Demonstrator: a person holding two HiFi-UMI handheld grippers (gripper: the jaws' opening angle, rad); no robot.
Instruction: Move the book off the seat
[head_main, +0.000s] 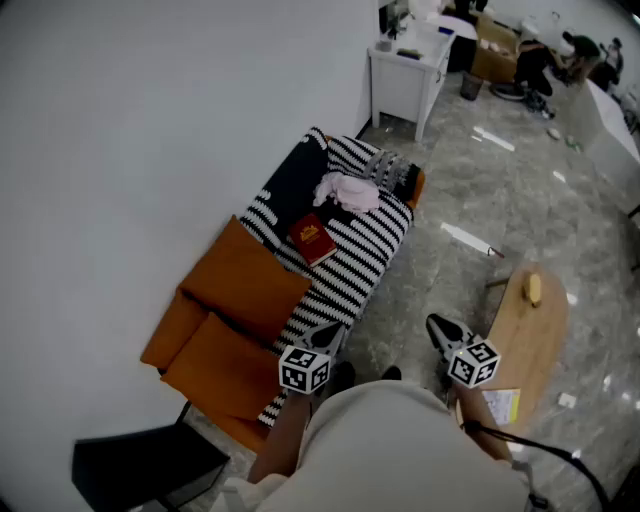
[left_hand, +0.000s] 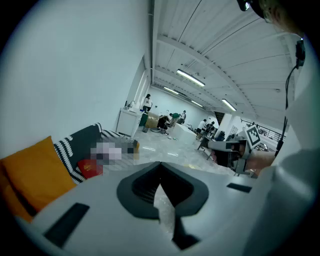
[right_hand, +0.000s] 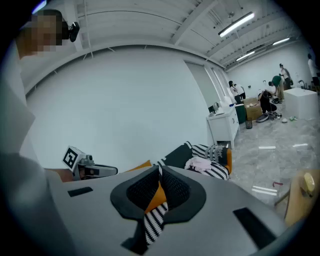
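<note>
Dark jaws shut tight and empty on both: my left gripper (head_main: 326, 338) by the sofa's (head_main: 165, 335) front edge, my right gripper (head_main: 440, 330) over the floor. Well beyond my fingers, the red book (head_main: 312, 240) lies mid-seat on the striped blanket (head_main: 352, 275).

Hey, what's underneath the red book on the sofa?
The red book lies flat on a black-and-white striped blanket. That blanket covers the seat, so the seat surface beneath the book cannot be seen.
</note>
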